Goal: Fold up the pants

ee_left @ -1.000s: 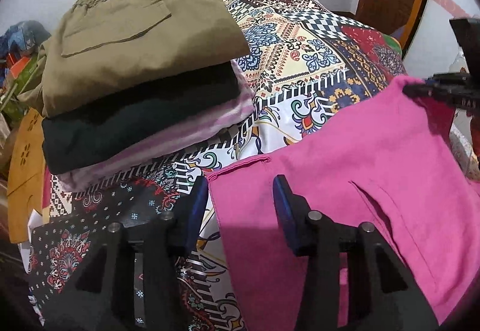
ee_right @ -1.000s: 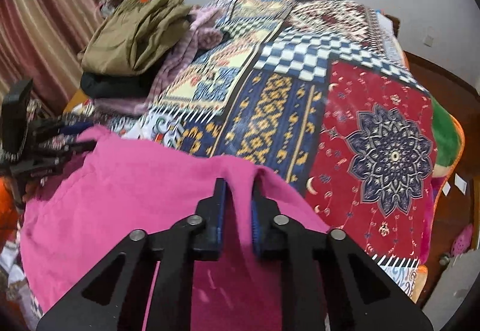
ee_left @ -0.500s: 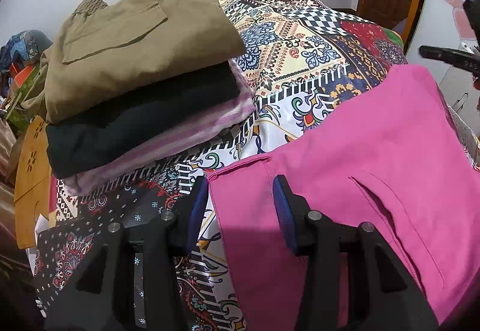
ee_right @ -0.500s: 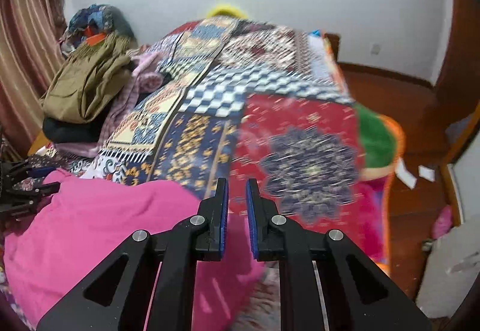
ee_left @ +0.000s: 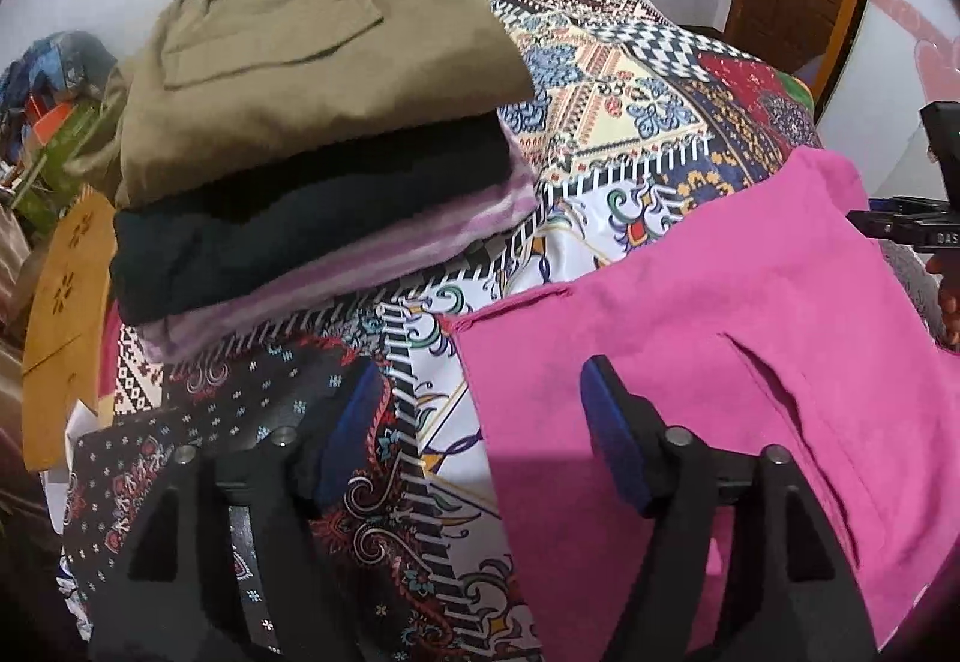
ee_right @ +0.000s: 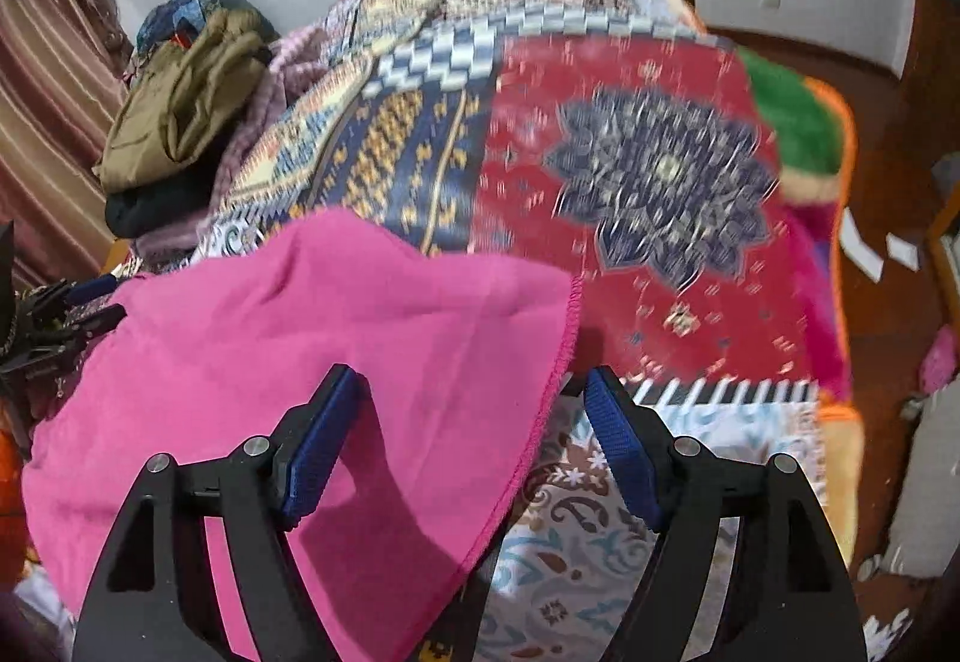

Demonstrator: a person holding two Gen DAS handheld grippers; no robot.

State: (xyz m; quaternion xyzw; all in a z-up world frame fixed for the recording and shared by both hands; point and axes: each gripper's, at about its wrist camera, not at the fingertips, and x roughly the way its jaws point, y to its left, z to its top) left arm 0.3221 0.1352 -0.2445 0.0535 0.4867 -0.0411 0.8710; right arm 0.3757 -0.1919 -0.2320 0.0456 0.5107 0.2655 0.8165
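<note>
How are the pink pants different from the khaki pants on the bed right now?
The pink pants lie spread in a broad flat layer; the khaki pants are folded into a compact block. The pink pants rest directly on the patterned bedspread; the khaki pants top a stack of folded clothes. Both show a pocket, and no hand-held gripper grips either.

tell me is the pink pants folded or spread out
Folded, it seems: the pink pants lie as a compact panel on the bedspread, pocket slit up, no legs trailing. Both hand-held grippers are open, off the cloth.
</note>
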